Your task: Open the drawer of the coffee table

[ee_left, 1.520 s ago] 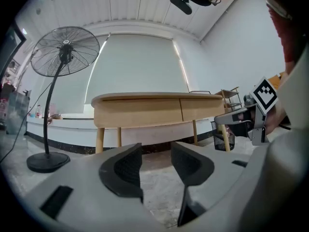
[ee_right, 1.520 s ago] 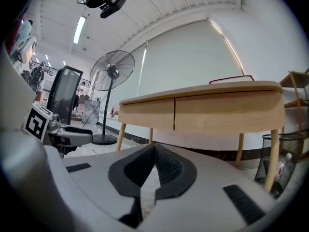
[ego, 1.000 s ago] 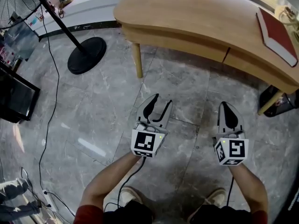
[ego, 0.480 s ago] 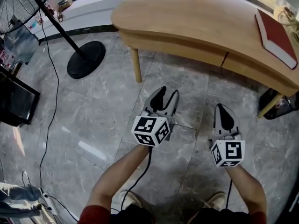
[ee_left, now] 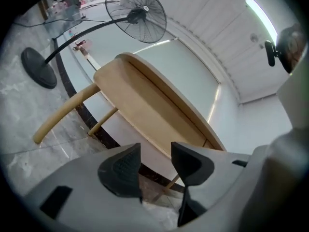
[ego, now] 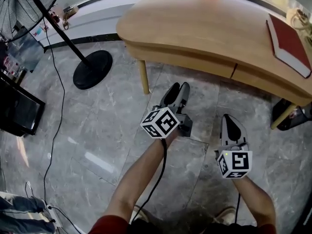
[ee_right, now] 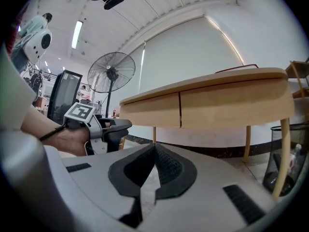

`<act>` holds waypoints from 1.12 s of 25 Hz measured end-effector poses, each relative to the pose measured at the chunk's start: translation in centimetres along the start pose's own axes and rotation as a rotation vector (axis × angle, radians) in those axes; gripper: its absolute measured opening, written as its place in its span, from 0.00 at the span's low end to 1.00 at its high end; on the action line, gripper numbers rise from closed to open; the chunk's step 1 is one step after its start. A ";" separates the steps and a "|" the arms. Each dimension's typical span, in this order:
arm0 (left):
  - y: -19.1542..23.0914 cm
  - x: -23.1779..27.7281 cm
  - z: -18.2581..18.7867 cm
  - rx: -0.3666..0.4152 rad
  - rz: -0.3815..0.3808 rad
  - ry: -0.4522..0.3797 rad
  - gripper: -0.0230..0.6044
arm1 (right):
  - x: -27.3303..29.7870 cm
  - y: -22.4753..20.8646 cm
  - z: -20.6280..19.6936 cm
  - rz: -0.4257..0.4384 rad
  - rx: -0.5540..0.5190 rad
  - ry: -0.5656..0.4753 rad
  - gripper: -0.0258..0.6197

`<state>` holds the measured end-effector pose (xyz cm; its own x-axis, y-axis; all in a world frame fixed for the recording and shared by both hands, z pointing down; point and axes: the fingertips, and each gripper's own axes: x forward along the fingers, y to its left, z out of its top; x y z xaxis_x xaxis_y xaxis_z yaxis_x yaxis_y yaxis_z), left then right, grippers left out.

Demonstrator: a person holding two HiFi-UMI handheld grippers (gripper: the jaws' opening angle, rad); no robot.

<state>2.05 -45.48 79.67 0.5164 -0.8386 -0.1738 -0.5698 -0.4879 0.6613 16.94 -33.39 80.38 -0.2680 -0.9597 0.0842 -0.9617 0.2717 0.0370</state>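
The light wooden coffee table [ego: 204, 23] stands ahead of me on slim legs. Its front apron carries a thin vertical seam [ego: 235, 68], and the drawer fronts [ee_right: 149, 109] on either side sit flush and closed. My left gripper [ego: 176, 89] hovers above the floor a short way from the apron, rolled onto its side. Its jaws are open with nothing between them, and its own view [ee_left: 157, 153] shows the table's underside beyond the gap. My right gripper [ego: 229, 118] hangs lower right, farther from the table, with its pads [ee_right: 166, 166] shut together on nothing.
A red book [ego: 288, 43] lies on the table's right end, above a black bin [ego: 292, 115]. A standing fan's round base [ego: 92, 69] sits left of the table leg [ego: 144, 77]. A cable [ego: 53, 121] runs over the grey stone floor beside a dark cabinet [ego: 14, 111].
My left gripper has moved forward toward the table's apron and rolled onto its side, jaws still open. The right gripper has stayed about where it was, shut.
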 end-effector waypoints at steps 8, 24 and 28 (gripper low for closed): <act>0.9 2.5 1.2 -0.286 -0.070 -0.139 0.38 | 0.4 0.2 -0.6 0.013 -0.013 0.008 0.03; 1.5 6.5 2.9 -0.453 -0.199 -0.261 0.42 | 1.2 -0.6 -3.5 0.012 -0.025 0.070 0.03; 2.0 7.0 3.6 -0.486 -0.200 -0.311 0.42 | 1.4 -0.6 -3.8 0.019 -0.042 0.080 0.03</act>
<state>2.22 -53.21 77.20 0.3303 -0.8094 -0.4856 -0.0867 -0.5383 0.8383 17.36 -34.63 84.23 -0.2785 -0.9462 0.1648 -0.9528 0.2938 0.0764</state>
